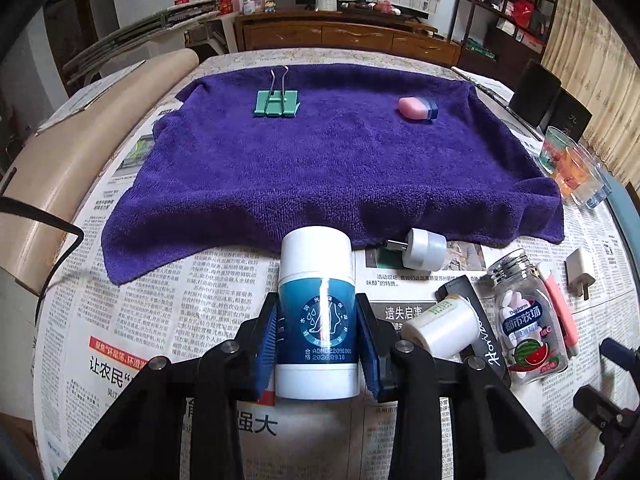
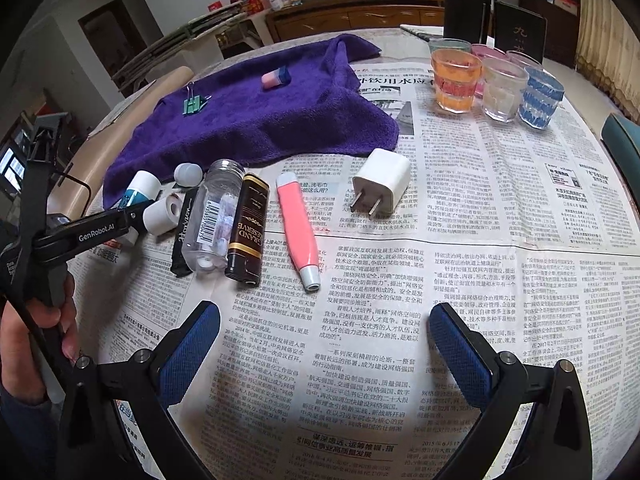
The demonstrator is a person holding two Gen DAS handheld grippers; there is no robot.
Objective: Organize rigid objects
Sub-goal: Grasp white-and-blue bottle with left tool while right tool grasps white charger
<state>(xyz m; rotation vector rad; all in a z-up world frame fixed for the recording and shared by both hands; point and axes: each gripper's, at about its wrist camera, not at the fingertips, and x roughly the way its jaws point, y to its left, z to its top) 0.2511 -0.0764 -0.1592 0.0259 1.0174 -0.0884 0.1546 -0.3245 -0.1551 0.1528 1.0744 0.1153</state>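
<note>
While left gripper (image 1: 316,336) pinches white-capped blue stick tube (image 1: 316,304), right gripper (image 2: 325,354) spread, empty.

Newspaper-covered table (image 2: 460,208), purple towel (image 1: 320,168)

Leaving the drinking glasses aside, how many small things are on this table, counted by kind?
Containers: 3 (blue tube, white bottle, candy jar)
Plugs: 2 (white charger, round night light)
Binder clip: 1
Eraser: 1
Lighter: 1
Pink pen-shaped tool: 1
Black pack: 1
Total: 10
</note>
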